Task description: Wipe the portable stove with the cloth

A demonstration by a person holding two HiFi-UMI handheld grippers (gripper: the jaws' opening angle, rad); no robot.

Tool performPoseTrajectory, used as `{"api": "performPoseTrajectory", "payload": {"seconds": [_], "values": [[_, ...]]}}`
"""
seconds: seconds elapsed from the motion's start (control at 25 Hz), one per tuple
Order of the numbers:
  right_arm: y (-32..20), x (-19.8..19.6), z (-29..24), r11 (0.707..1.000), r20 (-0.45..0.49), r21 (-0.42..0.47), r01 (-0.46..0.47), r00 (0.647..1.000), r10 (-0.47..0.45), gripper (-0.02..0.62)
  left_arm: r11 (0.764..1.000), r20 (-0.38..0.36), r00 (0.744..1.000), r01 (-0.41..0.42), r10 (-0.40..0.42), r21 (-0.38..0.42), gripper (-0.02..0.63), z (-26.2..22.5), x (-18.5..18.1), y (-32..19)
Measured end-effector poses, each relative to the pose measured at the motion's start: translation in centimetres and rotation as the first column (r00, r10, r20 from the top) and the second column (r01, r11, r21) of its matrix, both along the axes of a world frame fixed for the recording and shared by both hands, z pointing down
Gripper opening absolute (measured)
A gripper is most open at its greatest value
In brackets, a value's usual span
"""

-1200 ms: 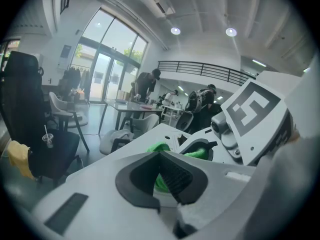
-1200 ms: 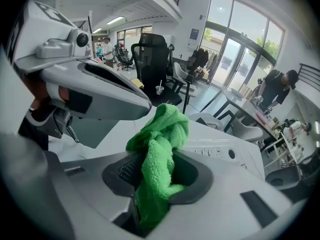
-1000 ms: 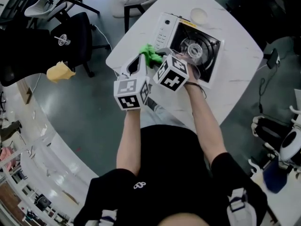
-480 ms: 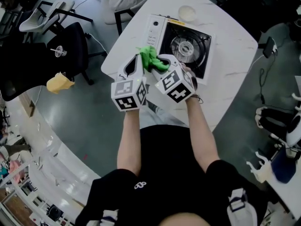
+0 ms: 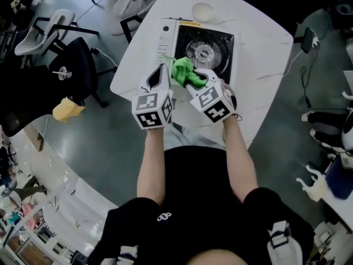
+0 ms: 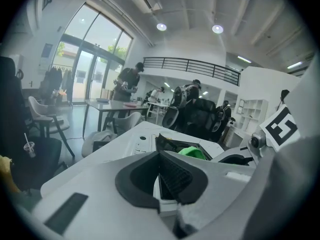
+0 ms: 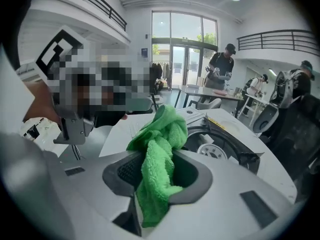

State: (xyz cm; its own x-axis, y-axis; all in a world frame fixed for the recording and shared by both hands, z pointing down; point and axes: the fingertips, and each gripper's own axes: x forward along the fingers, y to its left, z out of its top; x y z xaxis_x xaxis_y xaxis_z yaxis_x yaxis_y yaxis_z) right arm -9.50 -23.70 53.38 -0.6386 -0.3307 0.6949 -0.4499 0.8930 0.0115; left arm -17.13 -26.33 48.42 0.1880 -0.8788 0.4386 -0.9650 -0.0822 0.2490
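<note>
The portable stove (image 5: 168, 35) lies on the white table (image 5: 259, 43), its black burner well (image 5: 218, 43) facing up. My right gripper (image 5: 194, 79) is shut on the green cloth (image 5: 183, 70), which bunches above the jaws at the stove's near edge. In the right gripper view the cloth (image 7: 159, 149) hangs between the right gripper's (image 7: 155, 176) closed jaws, with the stove (image 7: 220, 146) just beyond. My left gripper (image 5: 161, 73) sits right beside it on the left, shut and holding nothing. In the left gripper view its jaws (image 6: 160, 176) meet, and the cloth (image 6: 192, 152) and stove (image 6: 145, 141) lie ahead.
A small round white dish (image 5: 202, 10) sits on the table beyond the stove. Black office chairs (image 5: 77, 65) and a yellow object (image 5: 65, 108) stand on the floor to the left. The table's near edge lies just under the grippers. People stand at tables far behind.
The right gripper has drawn back from over the burner toward me, holding the cloth, which now sits at the stove's near edge. The left gripper has stayed alongside it.
</note>
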Motion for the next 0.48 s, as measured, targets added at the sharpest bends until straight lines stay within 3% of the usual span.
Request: {"api": "performPoseTrajectory", "payload": {"seconds": [0.28, 0.48], "values": [[-0.9, 5.2, -0.5, 0.993, 0.005, -0.012, -0.116, 0.993, 0.116, 0.115, 0.997, -0.003, 0.997, -0.078, 0.078, -0.005, -0.002, 0.2, 3.5, -1.1], [-1.2, 7.8, -1.3, 0.977, 0.108, -0.084, -0.198, 0.973, 0.206, 0.115, 0.990, -0.004, 0.990, -0.138, 0.137, -0.011, -0.002, 0.4, 6.3, -1.7]]}}
